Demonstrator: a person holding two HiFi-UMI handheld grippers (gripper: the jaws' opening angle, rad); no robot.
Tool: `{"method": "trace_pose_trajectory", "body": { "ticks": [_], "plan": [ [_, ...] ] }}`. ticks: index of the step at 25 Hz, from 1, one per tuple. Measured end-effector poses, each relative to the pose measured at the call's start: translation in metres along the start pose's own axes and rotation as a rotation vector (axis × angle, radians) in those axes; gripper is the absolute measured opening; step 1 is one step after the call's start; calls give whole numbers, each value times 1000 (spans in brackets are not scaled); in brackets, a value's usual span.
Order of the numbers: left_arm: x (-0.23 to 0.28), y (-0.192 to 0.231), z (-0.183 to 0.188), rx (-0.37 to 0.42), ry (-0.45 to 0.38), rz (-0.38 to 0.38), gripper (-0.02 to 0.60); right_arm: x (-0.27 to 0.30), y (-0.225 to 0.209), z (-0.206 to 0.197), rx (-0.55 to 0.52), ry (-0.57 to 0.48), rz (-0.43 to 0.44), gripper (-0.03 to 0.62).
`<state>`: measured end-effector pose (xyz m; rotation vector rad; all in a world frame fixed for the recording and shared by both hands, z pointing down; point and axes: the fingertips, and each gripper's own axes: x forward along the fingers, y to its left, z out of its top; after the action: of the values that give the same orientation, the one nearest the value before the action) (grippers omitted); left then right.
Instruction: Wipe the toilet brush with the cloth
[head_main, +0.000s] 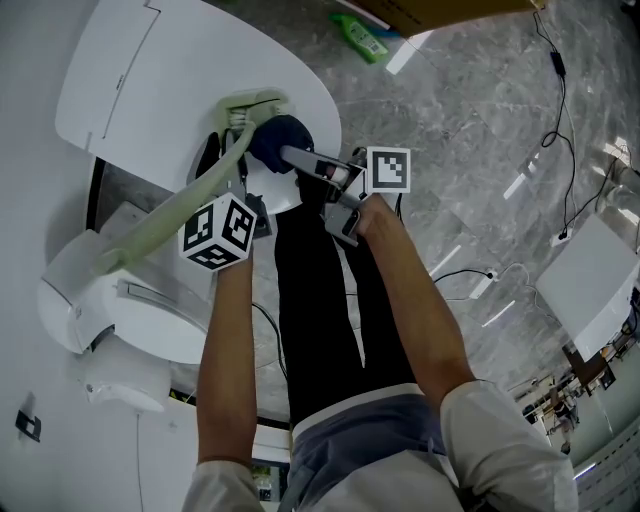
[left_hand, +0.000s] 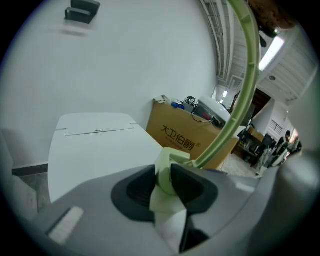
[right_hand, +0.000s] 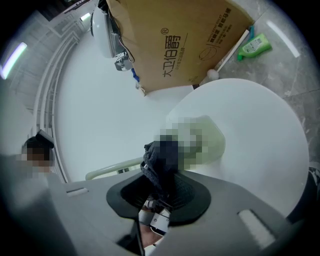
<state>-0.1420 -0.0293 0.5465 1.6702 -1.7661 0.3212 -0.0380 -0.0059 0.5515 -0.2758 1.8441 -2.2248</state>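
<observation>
1. Head view
   1.1. The pale green long-handled plastic toilet brush (head_main: 170, 215) lies diagonally from the lower left toward the upper centre. Its head rests over the edge of the white rounded cover (head_main: 150, 70) in the upper left.
   1.2. The left gripper (head_main: 232, 185) meets the brush handle at centre left, with its marker cube just below the handle.
   1.3. The right gripper (head_main: 292, 153) reaches in from the centre right. Its tips hold the dark blue bunched cloth (head_main: 275, 135), which is pressed against the brush just below the head.
   1.4. A green plastic bottle (head_main: 360, 35) lies on the grey marble floor (head_main: 470, 120) at the top. The brown cardboard box (head_main: 440, 10) is just beside it.

2. Left gripper view
   2.1. The jaws are closed tight on a pale green part of the brush (left_hand: 167, 172) at lower centre. White material hangs just below the clamped part.
   2.2. From the jaws, the handle arcs up to the upper right edge of the frame.
   2.3. The white cover (left_hand: 95, 145) occupies the centre left. The printed cardboard box (left_hand: 185, 137) stands behind it.

3. Right gripper view
   3.1. The jaws are clamped on the dark blue cloth (right_hand: 160, 167) at lower centre. The cloth bulges upward out of the jaws.
   3.2. The cloth touches the pale green brush head (right_hand: 215, 140), which is partly covered by a mosaic patch. The head lies on the white cover (right_hand: 265, 150).
   3.3. The handle (right_hand: 112, 167) runs off to the left.
   3.4. The cardboard box (right_hand: 185, 40) and the green bottle (right_hand: 255, 46) are at the top.
</observation>
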Motion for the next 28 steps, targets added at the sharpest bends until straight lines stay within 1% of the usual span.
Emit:
{"method": "trace_pose_trajectory", "body": {
  "ticks": [10,15,23,28],
  "plan": [
    [1,0,0,2,-4,-4,0,-4,-9,0,72,-40,34,87],
    [1,1,1,4,-9,-11,0,-8,-16,1,87,-60,22,87],
    [1,2,2,3,-14,-16,0,-10,-23,0,100,-63,-3,87],
    [0,1,3,2,-17,-20,0,-11,-25,0,88,-66,-20,87]
  ]
}}
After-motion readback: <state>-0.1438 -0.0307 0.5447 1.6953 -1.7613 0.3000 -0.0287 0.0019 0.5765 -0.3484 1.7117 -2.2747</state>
